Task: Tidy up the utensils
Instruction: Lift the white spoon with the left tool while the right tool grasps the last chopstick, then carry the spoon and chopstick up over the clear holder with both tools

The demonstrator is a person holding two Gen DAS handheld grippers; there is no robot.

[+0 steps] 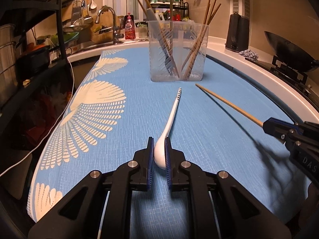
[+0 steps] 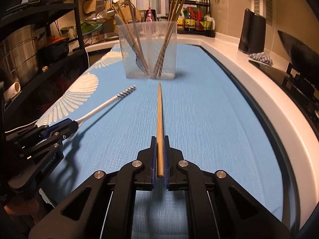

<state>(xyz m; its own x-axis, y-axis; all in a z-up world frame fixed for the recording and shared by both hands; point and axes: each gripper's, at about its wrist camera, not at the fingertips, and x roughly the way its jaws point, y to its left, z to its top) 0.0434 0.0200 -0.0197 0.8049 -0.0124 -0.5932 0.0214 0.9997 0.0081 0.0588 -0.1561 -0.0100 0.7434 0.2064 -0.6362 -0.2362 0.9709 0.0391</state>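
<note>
We see the long white plastic spoon (image 1: 166, 131) with a blue-striped handle end clamped by its bowl between the blue pads of the left gripper (image 1: 159, 151), its handle reaching forward over the cloth toward the holder; the right gripper (image 2: 159, 149) is closed on one end of a plain wooden chopstick (image 2: 159, 127), which points straight ahead at the same holder; in the left wrist view that chopstick runs slantwise across the cloth from the right gripper at the frame's right edge. Ahead of both stands the clear plastic rectangular utensil holder (image 1: 178, 51), upright on the cloth, with several wooden chopsticks and striped-handled utensils leaning inside it to either side of a middle divider. Everything rests on a light blue woven tablecloth (image 1: 209, 139) printed with cream fan-shaped motifs along its left edge; beyond the cloth to the right curves a white countertop (image 2: 249, 75), bearing a dark upright appliance (image 2: 252, 33), a crumpled blue-and-white rag (image 2: 261, 57) and a black wok (image 1: 289, 49) on a stove. At the back we make out a chrome sink tap (image 1: 111, 20) and a rack of bottles (image 2: 195, 20); a black metal shelf (image 2: 39, 45) with steel pots stands on the left.
</note>
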